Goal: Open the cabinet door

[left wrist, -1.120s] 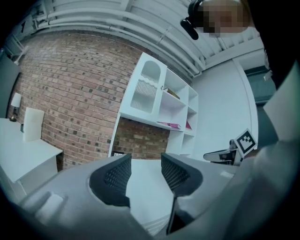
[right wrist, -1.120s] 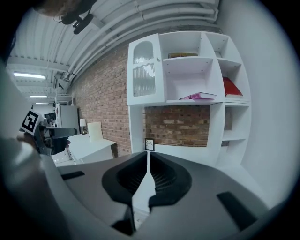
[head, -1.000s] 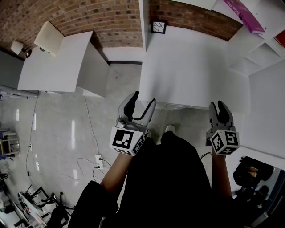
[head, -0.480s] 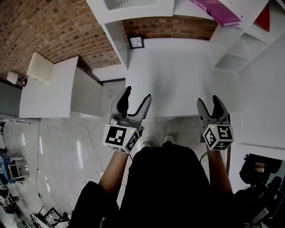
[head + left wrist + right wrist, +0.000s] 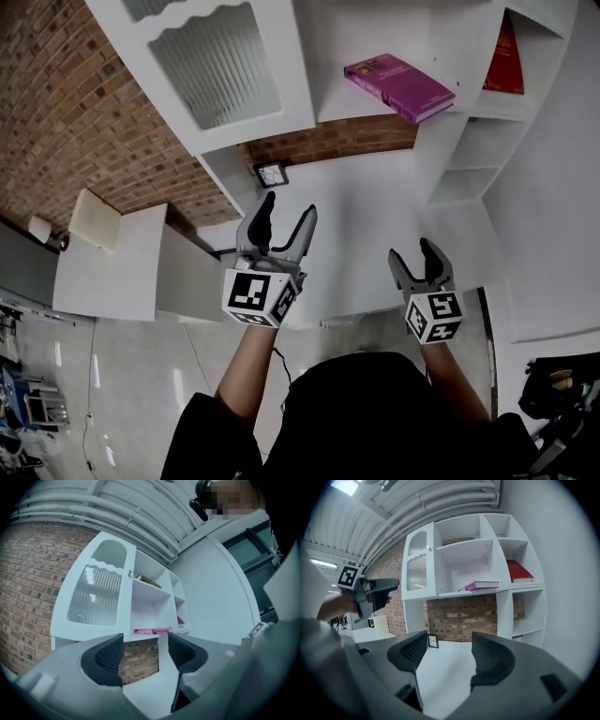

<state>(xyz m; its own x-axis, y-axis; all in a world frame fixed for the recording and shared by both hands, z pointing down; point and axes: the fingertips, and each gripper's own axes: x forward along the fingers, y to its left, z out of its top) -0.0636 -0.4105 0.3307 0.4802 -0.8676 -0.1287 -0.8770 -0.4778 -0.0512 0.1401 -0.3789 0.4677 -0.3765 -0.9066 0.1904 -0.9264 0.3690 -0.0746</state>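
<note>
Both grippers have risen since the earlier head view, and the view itself has tipped upward, so the tall white shelving unit point(image 5: 469, 150) above the white counter point(image 5: 375, 216) now fills its top. The white cabinet door with a ribbed glass panel point(image 5: 220, 66) sits at the unit's upper left and appears shut, flush with its frame; the approach looks begun, the door untouched. The left gripper point(image 5: 289, 208) points up toward the door, well short of it; its jaws have just been opening and stand wide apart, nothing between them. The right gripper point(image 5: 412, 253), lower, has likewise just spread its jaws — empty too. The small knob point(image 5: 130, 573) on the door's right edge looks the likely hold.
</note>
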